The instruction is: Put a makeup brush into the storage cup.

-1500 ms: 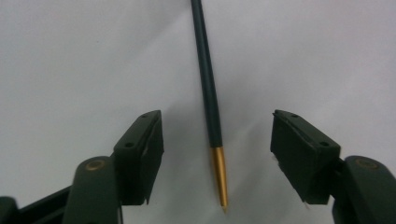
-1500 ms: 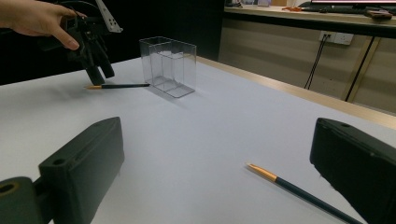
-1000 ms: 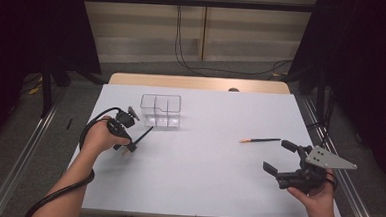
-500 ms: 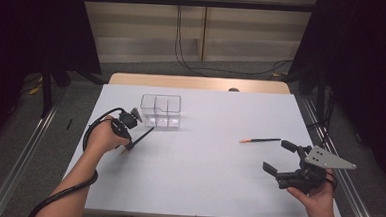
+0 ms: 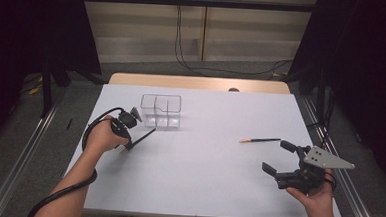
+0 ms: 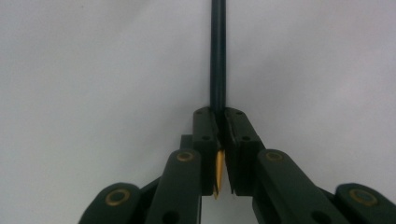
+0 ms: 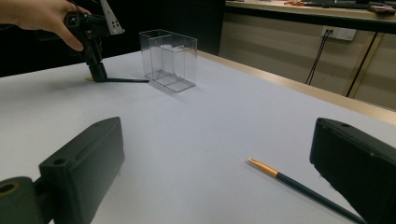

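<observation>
White table [image 5: 202, 189], dark curtains behind, clear box [image 5: 161, 110] toward far-left corner. Left gripper [image 5: 129, 146] — jaws clenched on a dark pencil [image 5: 144, 137] just beside the box's near side, gold end between the pads. Second pencil [image 5: 260, 140] lay near the right edge; right gripper [image 5: 277, 158] stood released, empty. Pencil judged light, stiff, thin, prone to roll — best pinched mid-shaft.

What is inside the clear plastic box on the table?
Through the walls of the clear box I see thin dividers and the white table beneath. No object appears inside. From these angles the far compartments' floor is not fully visible.
</observation>
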